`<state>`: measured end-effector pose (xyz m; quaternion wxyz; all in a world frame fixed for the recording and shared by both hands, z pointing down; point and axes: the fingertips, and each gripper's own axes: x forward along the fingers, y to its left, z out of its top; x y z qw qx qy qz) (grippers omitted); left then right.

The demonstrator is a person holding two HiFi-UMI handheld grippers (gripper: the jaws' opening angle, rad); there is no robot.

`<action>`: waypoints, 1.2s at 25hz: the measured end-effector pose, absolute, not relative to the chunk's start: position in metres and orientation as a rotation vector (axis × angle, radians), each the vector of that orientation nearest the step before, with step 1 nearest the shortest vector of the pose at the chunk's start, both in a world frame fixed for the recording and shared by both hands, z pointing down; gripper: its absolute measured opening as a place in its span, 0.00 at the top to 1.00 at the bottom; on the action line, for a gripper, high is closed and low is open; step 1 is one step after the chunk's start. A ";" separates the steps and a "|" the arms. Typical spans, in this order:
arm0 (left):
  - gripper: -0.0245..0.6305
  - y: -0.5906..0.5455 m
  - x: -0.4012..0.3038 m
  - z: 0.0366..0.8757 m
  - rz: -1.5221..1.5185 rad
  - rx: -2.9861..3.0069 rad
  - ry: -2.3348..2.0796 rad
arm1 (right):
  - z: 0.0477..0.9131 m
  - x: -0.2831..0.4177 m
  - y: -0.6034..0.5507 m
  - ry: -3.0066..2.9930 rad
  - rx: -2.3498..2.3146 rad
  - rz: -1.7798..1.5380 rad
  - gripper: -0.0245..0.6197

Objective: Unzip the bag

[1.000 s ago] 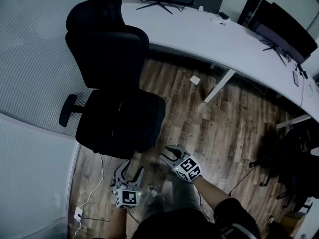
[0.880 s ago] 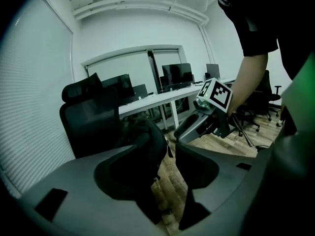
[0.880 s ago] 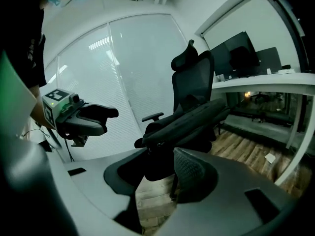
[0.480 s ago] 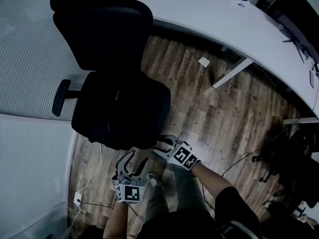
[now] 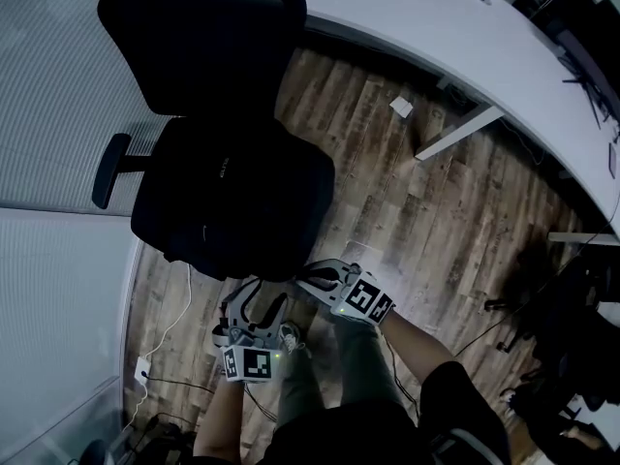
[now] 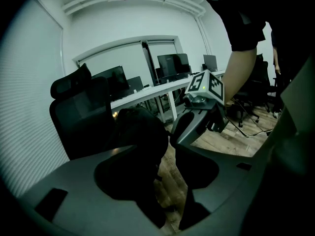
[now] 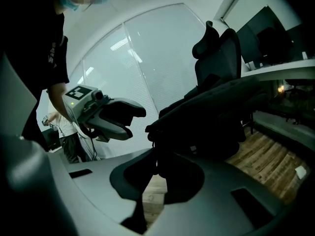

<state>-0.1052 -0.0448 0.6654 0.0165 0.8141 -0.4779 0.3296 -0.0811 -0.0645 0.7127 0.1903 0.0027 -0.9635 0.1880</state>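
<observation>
A black bag [image 5: 242,197] lies on the seat of a black office chair [image 5: 194,37]. Both grippers are at the seat's front edge. My left gripper [image 5: 257,298] points at the bag's near edge, and its jaws stand apart with floor showing between them. In the left gripper view [image 6: 170,146] the bag [image 6: 140,129] bulks just ahead. My right gripper [image 5: 308,281] is beside it, and its jaws are closing. In the right gripper view [image 7: 157,156] a dark fold of the bag [image 7: 211,117] hangs between them. Whether the pads press on it is too dark to tell.
A long white desk [image 5: 436,37] curves across the top right, with a leg [image 5: 455,134] on the wood floor. A white cable runs to a socket [image 5: 140,366] at the left. Dark bags or chairs [image 5: 581,337] stand at the right. The chair's armrest [image 5: 108,168] juts out to the left.
Both grippers have moved forward to the chair seat's front edge. The right gripper's jaws have narrowed. The head view has tilted further down.
</observation>
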 end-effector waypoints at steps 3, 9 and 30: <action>0.61 -0.046 -0.102 0.670 1.088 2.554 -1.475 | 0.706 -0.074 -0.059 -2.706 -0.037 0.569 0.87; 0.61 -0.052 -0.096 0.674 1.179 2.543 -1.487 | 0.686 -0.067 -0.058 -2.747 -0.061 0.738 0.89; 0.80 -0.080 -0.091 0.670 1.426 2.401 -1.573 | 0.651 -0.066 -0.075 -2.642 -0.242 1.065 0.89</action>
